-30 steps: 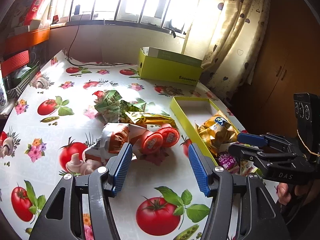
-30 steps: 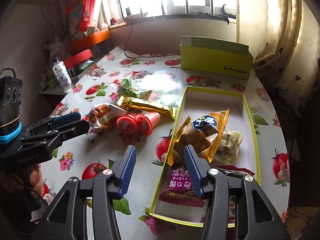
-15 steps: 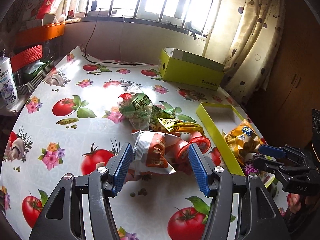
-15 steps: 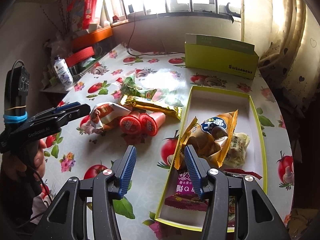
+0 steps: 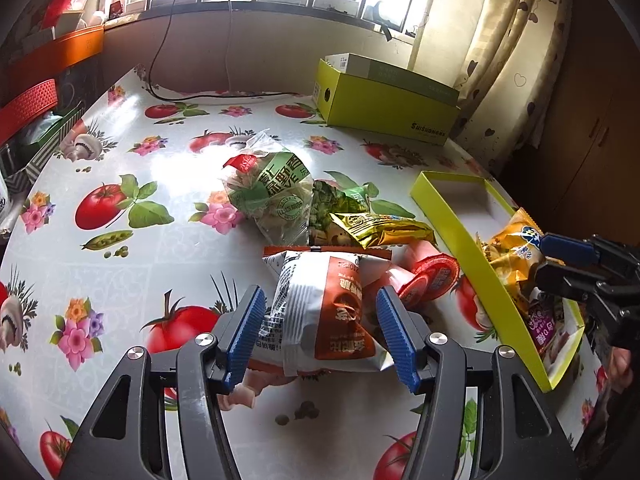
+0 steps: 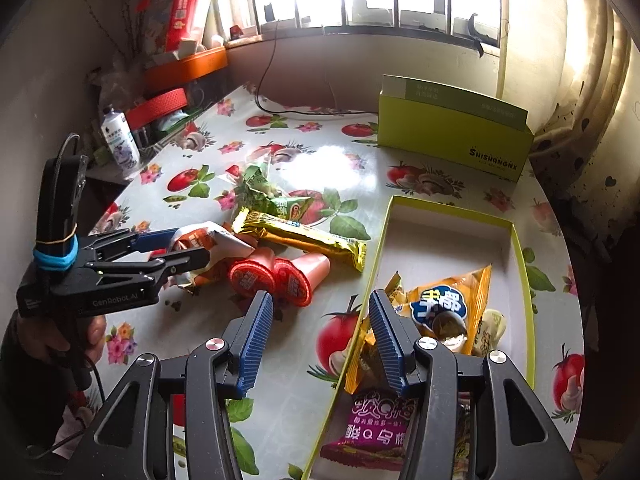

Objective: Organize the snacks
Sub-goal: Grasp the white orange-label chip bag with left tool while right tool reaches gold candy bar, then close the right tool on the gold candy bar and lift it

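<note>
I log: glossy tomato-print oilcloth table (image 5: 120,264); lime cardboard "SHISHANGNX" box (image 6: 452,142), far edge; shallow yellow tray (image 6: 520,264), right edge, holding crinkly packets. My left gripper (image 5: 320,332), fingers spread, straddles the white-and-orange foil snack bag (image 5: 324,312) mid-table. Right gripper (image 6: 320,340) spread, empty.

Loose snacks huddle mid-table: a white-and-orange packet (image 5: 324,312), two red-lidded cups (image 6: 272,276) on their sides, a gold bar (image 6: 300,236), green bags (image 5: 272,192). Toward the right edge, the yellow tray (image 6: 520,248) holds an orange bag (image 6: 444,304) and a purple packet (image 6: 372,428).
</note>
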`<state>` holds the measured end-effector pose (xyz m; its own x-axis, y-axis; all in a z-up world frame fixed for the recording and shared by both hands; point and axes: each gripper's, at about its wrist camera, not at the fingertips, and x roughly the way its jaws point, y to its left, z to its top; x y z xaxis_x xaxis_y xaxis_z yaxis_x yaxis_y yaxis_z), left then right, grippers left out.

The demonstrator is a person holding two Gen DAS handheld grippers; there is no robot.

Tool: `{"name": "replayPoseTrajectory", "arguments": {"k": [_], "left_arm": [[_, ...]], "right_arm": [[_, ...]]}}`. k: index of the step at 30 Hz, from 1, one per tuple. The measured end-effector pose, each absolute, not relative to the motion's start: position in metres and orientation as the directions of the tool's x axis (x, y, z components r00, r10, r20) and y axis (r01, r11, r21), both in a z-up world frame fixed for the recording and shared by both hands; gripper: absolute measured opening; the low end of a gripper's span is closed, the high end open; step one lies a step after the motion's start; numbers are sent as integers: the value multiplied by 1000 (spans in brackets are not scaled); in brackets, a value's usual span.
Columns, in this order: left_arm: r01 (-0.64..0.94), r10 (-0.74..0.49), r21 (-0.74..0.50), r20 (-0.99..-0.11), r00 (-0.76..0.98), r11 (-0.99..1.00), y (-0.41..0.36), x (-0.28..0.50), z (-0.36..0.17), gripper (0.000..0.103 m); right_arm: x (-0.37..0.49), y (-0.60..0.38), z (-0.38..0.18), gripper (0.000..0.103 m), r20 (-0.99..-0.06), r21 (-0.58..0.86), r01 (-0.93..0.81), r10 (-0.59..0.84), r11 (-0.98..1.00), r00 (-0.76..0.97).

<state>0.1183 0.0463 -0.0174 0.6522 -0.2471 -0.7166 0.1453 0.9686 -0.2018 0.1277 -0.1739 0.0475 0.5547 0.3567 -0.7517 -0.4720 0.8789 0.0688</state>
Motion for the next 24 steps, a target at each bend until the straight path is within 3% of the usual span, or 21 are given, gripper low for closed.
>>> {"name": "replayPoseTrajectory", "arguments": {"k": [13,24], "left_arm": [[132,-262,-232,-726,636,964,52,127,-38,59],[114,-258,-244,-716,648,963,58,124,-36,51]], "right_arm": [[187,-128,36,49,-812,-68,-615,314,786,491],[230,-90,-1,49,-896,-157,-764,235,625,377]]}}
